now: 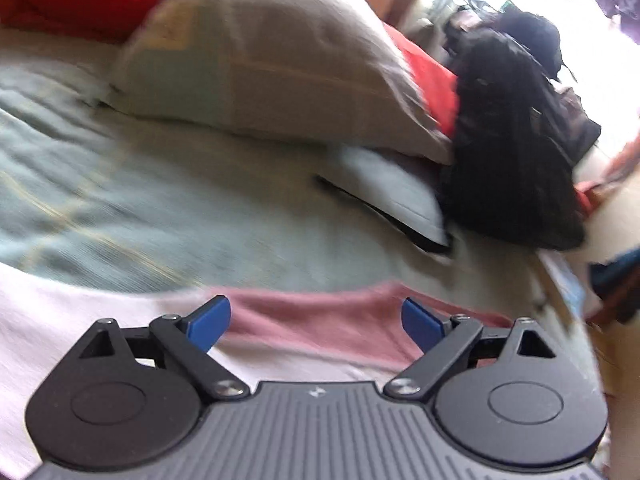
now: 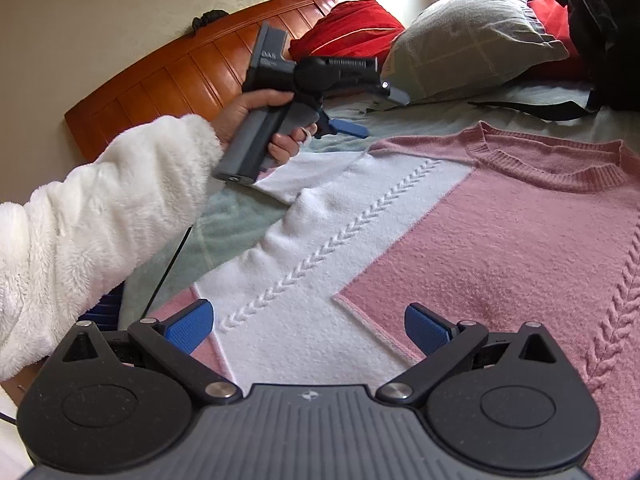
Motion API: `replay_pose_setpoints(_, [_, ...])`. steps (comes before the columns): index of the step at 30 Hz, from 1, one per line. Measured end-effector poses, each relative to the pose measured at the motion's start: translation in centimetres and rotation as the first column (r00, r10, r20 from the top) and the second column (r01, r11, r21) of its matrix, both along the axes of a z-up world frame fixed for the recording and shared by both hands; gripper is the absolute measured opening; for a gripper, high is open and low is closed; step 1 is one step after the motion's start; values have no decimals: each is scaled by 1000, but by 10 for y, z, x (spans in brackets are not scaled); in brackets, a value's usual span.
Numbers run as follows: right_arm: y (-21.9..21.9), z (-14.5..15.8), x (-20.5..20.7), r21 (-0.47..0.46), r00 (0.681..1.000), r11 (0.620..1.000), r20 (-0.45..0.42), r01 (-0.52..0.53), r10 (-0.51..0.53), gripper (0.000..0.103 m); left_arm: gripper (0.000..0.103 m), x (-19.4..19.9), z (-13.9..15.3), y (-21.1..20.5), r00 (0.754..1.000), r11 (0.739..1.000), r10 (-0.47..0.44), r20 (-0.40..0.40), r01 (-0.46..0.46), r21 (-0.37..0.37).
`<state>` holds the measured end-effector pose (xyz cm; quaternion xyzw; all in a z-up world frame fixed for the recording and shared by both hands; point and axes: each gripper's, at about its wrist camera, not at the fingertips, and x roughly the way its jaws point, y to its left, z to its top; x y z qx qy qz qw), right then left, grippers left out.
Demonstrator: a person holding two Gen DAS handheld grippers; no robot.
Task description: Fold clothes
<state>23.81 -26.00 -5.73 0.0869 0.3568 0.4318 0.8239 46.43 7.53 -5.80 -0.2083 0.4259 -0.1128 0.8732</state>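
Note:
A pink and white knit sweater point(image 2: 500, 240) lies flat on the bed, neckline toward the pillows, with a white sleeve point(image 2: 320, 240) folded across its front. My right gripper point(image 2: 308, 326) hovers open just above the sweater's lower part, nothing between its blue fingers. In the left wrist view, which is blurred, my left gripper point(image 1: 316, 320) is open above the sweater's point(image 1: 320, 320) pink and white edge. The right wrist view shows a hand in a fluffy white sleeve holding that left gripper point(image 2: 344, 128) above the sweater's upper left corner.
A pale green blanket point(image 1: 140, 208) covers the bed. A grey pillow point(image 2: 472, 40) and red cushions point(image 2: 352, 28) lie near the wooden headboard point(image 2: 180, 68). A black backpack point(image 1: 512, 132) stands at the bed's right side, its strap point(image 2: 532, 106) trailing onto the blanket.

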Motion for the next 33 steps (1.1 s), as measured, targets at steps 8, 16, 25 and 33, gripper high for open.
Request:
replay_pose_setpoints(8, [-2,-2,2,2,1000,1000,-9,10,-10,103,92,22,-34,-6,998,999,55,-38,-54,4])
replay_pose_setpoints(16, [-1,-5,3,-4,1000,1000,-18,13,-13,103,93,26,-32,-14,998,997,70,-4,-70,44])
replay_pose_setpoints(25, [0,-4,3,-3,1000,1000,-15,12,-12,103,94,21,-27,-27,999,999,36,12,-35,-23])
replay_pose_setpoints(33, [-2,-4,3,-8,1000,1000,-10,20,-21,103,93,31,-38,-33,997,994,82,-9,-82,-70])
